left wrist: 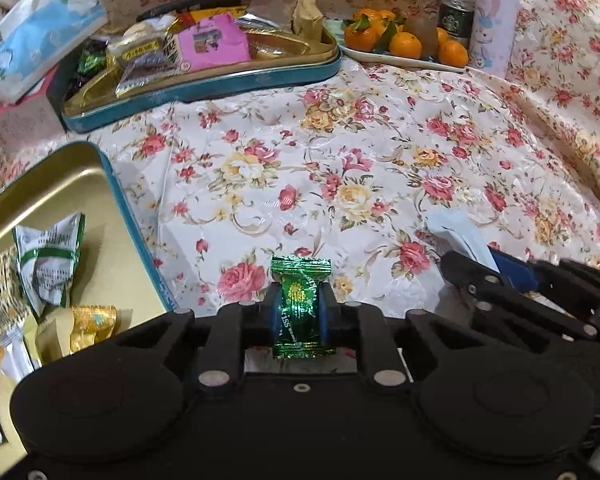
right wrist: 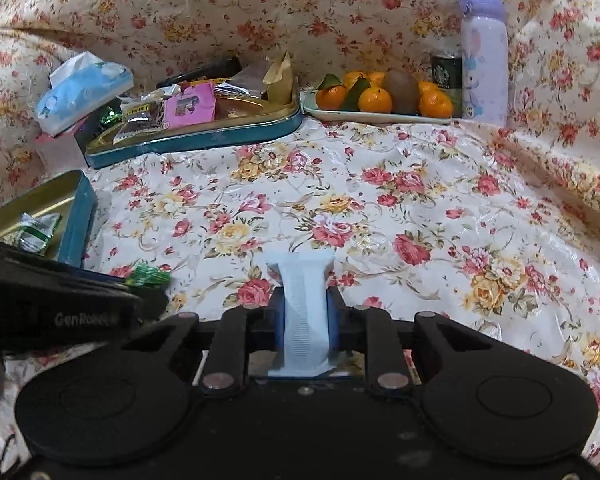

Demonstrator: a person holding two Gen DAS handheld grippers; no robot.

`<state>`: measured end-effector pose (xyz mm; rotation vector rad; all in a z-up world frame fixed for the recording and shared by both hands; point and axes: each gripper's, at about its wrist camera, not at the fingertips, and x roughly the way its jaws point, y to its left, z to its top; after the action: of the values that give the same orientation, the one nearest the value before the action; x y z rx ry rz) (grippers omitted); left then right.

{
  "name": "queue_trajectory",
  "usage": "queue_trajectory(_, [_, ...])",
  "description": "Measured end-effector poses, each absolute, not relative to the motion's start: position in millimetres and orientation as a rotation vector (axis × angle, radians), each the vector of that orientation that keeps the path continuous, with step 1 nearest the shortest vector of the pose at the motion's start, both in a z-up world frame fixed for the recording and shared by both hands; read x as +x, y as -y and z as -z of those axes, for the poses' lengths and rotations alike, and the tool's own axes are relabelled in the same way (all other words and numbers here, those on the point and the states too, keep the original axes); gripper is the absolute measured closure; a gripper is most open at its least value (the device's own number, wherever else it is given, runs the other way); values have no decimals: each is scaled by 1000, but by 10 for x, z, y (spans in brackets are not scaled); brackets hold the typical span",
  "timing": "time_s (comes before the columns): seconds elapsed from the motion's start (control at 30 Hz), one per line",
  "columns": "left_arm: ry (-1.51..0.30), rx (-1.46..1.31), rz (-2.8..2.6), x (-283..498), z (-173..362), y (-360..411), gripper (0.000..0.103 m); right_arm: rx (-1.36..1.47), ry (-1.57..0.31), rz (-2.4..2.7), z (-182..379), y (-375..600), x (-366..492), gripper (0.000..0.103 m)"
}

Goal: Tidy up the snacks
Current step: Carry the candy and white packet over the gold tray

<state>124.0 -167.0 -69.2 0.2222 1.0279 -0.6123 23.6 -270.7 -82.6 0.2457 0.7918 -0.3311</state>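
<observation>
Left hand-held gripper pinches a green candy beside the near tin; right hand-held gripper pinches a white packet. Only the left view shows the tin's gold wrapper.

Spreading across the whole surface, a glossy cream cloth printed with pink and yellow roses. Rising behind and bunching at the right, a matte cream fabric with smaller red flowers. Glinting under soft indoor light.
</observation>
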Motion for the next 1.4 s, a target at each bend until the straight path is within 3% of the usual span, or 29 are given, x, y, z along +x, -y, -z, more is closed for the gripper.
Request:
queue_trajectory(0.83, [-1162,139,527,164,697,865,79,344,-932,203,608,2162,-1033,81])
queue_trajectory(1.4, [-1165,57,393,12,580,55,79,253,-998,-104,474,1436,-952,81])
